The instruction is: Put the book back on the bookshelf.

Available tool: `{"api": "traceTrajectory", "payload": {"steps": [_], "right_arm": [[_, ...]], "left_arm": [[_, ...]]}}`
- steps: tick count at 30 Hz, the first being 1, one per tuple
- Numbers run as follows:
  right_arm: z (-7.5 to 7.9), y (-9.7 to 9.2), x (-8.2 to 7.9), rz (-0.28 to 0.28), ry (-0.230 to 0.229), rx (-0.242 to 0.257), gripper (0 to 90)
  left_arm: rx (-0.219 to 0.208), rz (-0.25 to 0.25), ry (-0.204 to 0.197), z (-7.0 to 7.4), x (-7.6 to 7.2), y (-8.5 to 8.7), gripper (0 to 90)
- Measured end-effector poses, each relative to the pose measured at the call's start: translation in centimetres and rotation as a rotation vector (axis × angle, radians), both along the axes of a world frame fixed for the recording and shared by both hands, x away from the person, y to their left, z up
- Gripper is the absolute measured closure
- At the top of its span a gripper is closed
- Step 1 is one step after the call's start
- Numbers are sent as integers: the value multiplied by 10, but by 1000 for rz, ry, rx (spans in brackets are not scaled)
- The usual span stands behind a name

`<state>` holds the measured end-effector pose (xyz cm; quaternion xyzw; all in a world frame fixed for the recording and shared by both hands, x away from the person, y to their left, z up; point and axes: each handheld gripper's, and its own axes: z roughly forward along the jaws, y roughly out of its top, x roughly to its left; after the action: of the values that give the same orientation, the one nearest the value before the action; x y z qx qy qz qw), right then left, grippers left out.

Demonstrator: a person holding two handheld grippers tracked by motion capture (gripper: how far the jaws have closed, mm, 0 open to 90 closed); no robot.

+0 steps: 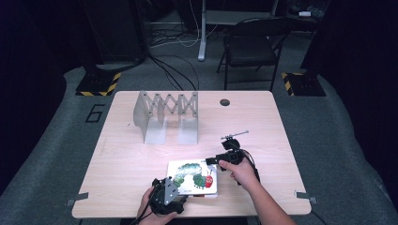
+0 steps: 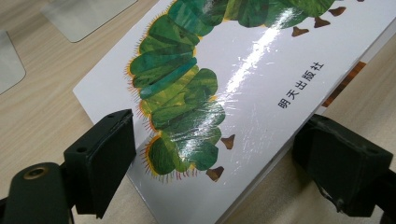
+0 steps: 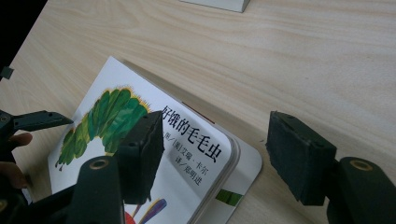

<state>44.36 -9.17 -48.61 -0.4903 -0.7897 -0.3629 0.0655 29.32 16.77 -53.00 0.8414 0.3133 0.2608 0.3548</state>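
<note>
We see the left gripper point(image 1: 174, 186) jaws pinching the book point(image 1: 192, 176) edge on the desk point(image 1: 131, 159); the right gripper point(image 1: 210, 161) jaws are spread at its corner.

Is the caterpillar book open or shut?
Slightly open: in the right gripper view the book's front cover is lifted at one corner above the page beneath.

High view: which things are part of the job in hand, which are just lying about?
In the job:
- caterpillar picture book, lying flat near the table's front edge
- left gripper, jaws straddling the book's near edge
- right gripper, jaws apart over the book's corner

Just lying about:
- grey expandable book rack, standing further back on the table
- black folding chair beyond it
</note>
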Motion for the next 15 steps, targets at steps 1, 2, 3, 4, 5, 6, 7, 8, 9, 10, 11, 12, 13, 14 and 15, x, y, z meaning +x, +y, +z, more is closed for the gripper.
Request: {"api": "traceTrajectory", "payload": {"steps": [1,2,3,4,5,6,7,8,9,10,11,12,13,14,15], "right_arm": [[-1,1,0,-1,0,6,366],[-1,1,0,2,4,9,366],[-2,1,0,4,1,14,366],[-2,2,0,3,11,16,366],[-2,2,0,7,16,17,365],[-3,2,0,11,11,22,366],[-3,3,0,14,14,24,366],[-4,4,0,12,19,25,366],[-4,5,0,15,22,26,366],[-5,5,0,19,13,25,366],[-5,6,0,20,18,24,366],[-5,6,-1,20,24,27,366],[-6,7,-1,15,31,32,366],[-7,6,-1,23,18,29,366],[-8,7,-1,26,25,29,366]], "left_arm": [[0,0,0,0,0,0,134],[0,0,0,0,0,0,134],[0,0,-1,0,0,0,134],[0,0,0,0,0,0,134],[0,0,0,0,0,0,134],[0,1,-1,0,0,0,134],[-1,1,-1,0,0,0,134],[0,2,0,0,0,0,134],[-1,1,-1,0,0,0,134],[0,2,1,0,0,0,134],[0,2,0,0,0,0,134],[0,1,1,0,0,0,134],[-1,2,0,0,0,0,134],[-1,2,0,0,0,0,134],[0,1,1,0,0,0,134]]}}
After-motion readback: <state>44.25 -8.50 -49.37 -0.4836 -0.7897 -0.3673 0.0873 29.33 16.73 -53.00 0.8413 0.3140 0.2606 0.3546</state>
